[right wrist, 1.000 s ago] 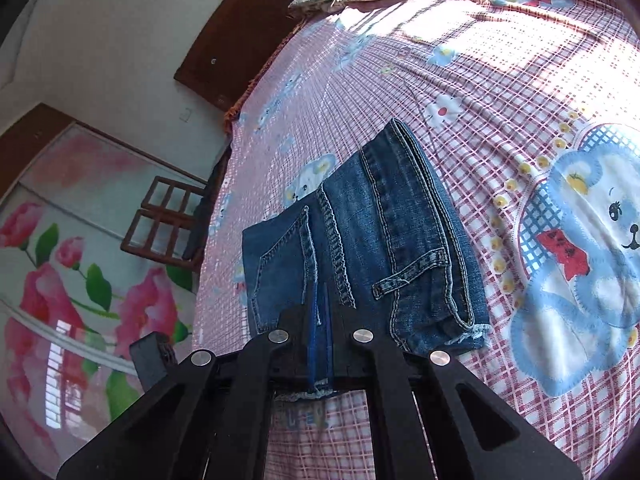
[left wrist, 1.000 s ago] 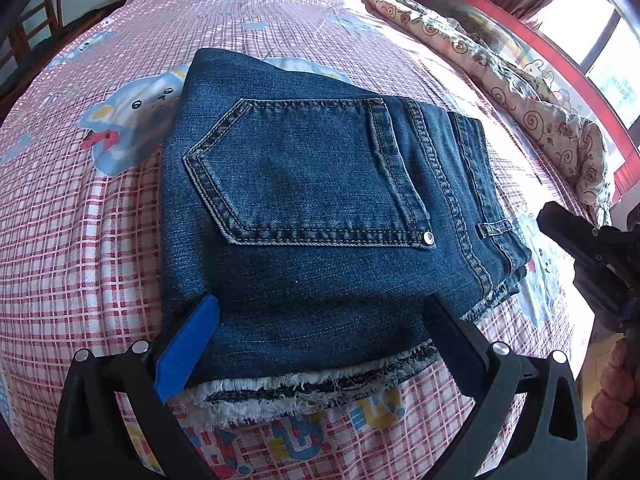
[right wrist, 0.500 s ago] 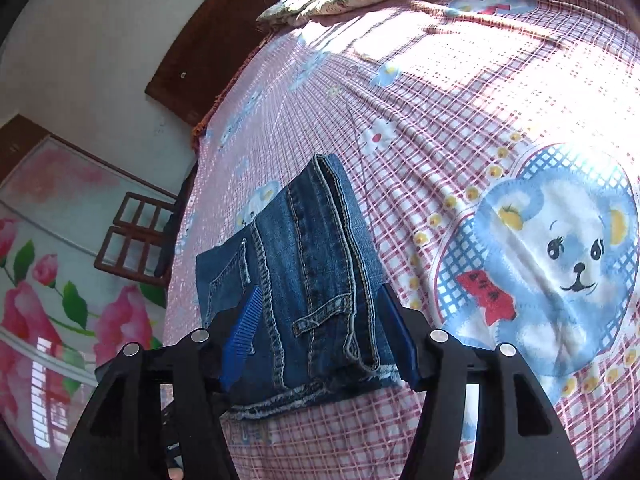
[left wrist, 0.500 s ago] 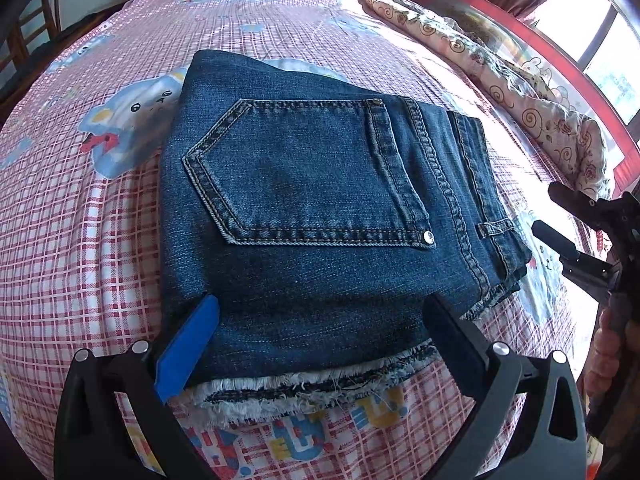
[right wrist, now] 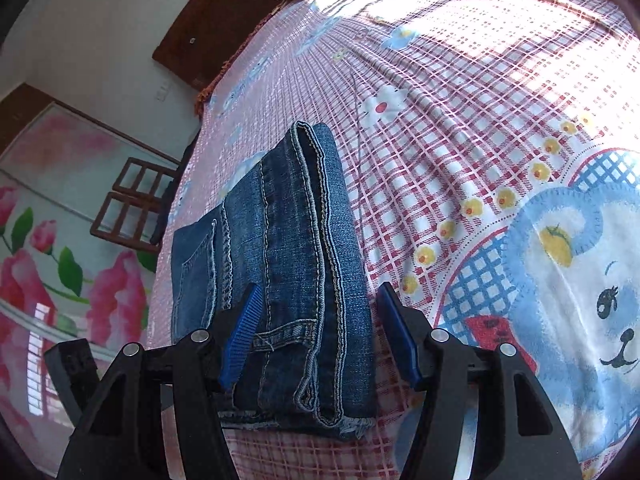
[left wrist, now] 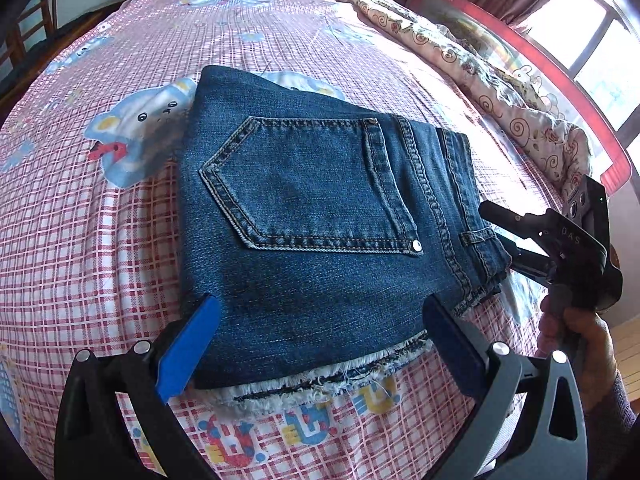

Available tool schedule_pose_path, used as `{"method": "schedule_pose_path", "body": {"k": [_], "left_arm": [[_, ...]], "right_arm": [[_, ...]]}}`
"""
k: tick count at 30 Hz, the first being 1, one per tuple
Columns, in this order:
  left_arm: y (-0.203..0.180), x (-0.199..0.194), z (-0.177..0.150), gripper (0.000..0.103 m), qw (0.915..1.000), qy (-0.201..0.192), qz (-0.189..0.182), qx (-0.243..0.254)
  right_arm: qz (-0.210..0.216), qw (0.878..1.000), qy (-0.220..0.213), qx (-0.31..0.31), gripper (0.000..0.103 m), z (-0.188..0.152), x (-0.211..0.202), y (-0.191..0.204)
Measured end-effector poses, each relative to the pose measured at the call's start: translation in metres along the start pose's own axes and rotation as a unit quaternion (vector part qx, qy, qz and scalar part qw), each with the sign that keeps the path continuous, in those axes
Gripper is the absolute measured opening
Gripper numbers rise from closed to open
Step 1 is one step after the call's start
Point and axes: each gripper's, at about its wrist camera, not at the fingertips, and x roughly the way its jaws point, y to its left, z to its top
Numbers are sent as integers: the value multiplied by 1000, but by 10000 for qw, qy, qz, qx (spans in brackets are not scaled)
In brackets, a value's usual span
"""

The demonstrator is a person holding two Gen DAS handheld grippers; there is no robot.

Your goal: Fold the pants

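Bedroom setting: bed [left wrist: 100, 280] covered by a pink-and-white checked sheet printed with blue bears and flowers; wooden headboard [right wrist: 208, 28] at 11 o'clock in the right wrist view; rolled floral quilt [left wrist: 500, 96] along the bed edge at 2 o'clock in the left wrist view; window [left wrist: 600, 40] behind it; wooden chair [right wrist: 132, 204] and a flower-painted panel [right wrist: 60, 260] at 9 o'clock in the right wrist view.

Item 1: pants [left wrist: 320, 232], blue denim, folded into a compact rectangle, lying flat near the middle of the bed. Back pocket faces up; frayed white hem edge shows at 6 o'clock in the left wrist view. Waistband with belt loop lies along the 3 o'clock side.

Item 2: left tool [left wrist: 316, 352], fingers spread wide apart, blue pads [left wrist: 188, 344] straddling the near frayed edge of the pants. Nothing clamped.

Item 3: right tool [right wrist: 320, 336], fingers apart, placed either side of the waistband end of the folded stack; left pad touching or just beside the denim, right pad clear of it. In the left wrist view this tool appears at 3 o'clock, held by a hand [left wrist: 576, 340], its tips at the waistband corner.

Containers: none visible.
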Motion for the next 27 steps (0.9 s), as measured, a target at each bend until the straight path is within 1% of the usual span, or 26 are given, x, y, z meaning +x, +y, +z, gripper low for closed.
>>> {"method": "schedule_pose_path", "body": {"k": [2, 4, 6, 7, 9, 10, 12, 14, 17, 18, 19, 20, 21, 24, 27], "left_arm": [[17, -18, 5, 101, 9995, -283, -83, -136], [41, -29, 13, 101, 9979, -440, -228, -429], [65, -29, 21, 101, 9955, -396, -453, -733], [76, -24, 25, 101, 9934, -291, -646, -902], [96, -10, 28, 101, 9835, -19, -1212, -1342], [103, -4, 28, 101, 9790, 80, -1343, -1532], [110, 6, 26, 101, 9683, 223, -1786, -1730], [111, 11, 23, 101, 9637, 275, -1959, -1794], [109, 19, 20, 101, 9517, 289, -2313, -1997], [110, 21, 20, 101, 9490, 274, -2370, -2061], [110, 24, 19, 101, 9500, 277, -2307, -2087], [110, 27, 20, 101, 9530, 330, -2155, -2104], [110, 30, 19, 101, 9529, 361, -2142, -2116], [109, 31, 21, 101, 9529, 342, -2143, -2119], [112, 38, 26, 101, 9497, 410, -2245, -2146]], "right_arm": [[-19, 10000, 29, -45, 59, 1, 0, -1], [-57, 9999, 43, -93, 59, 2, 1, 1], [-52, 9999, 39, -84, 59, 2, 1, 1], [-46, 10000, 33, -71, 59, 3, 1, 1], [-50, 10000, 35, -62, 59, 3, 1, 0], [-50, 10000, 39, -63, 59, 3, 1, 0], [-47, 10000, 48, -59, 59, 2, 1, -1], [-58, 9999, 56, -89, 59, 2, 1, -1], [-100, 9998, 66, -165, 59, 1, 3, 1], [-104, 9998, 63, -175, 59, 1, 3, 2], [-98, 9998, 60, -168, 59, 1, 3, 2], [-90, 9998, 59, -161, 59, 1, 3, 1], [-85, 9998, 62, -154, 59, 1, 3, 1], [-92, 9998, 58, -160, 59, 1, 3, 1], [-84, 9998, 58, -150, 59, 1, 2, 1]]}}
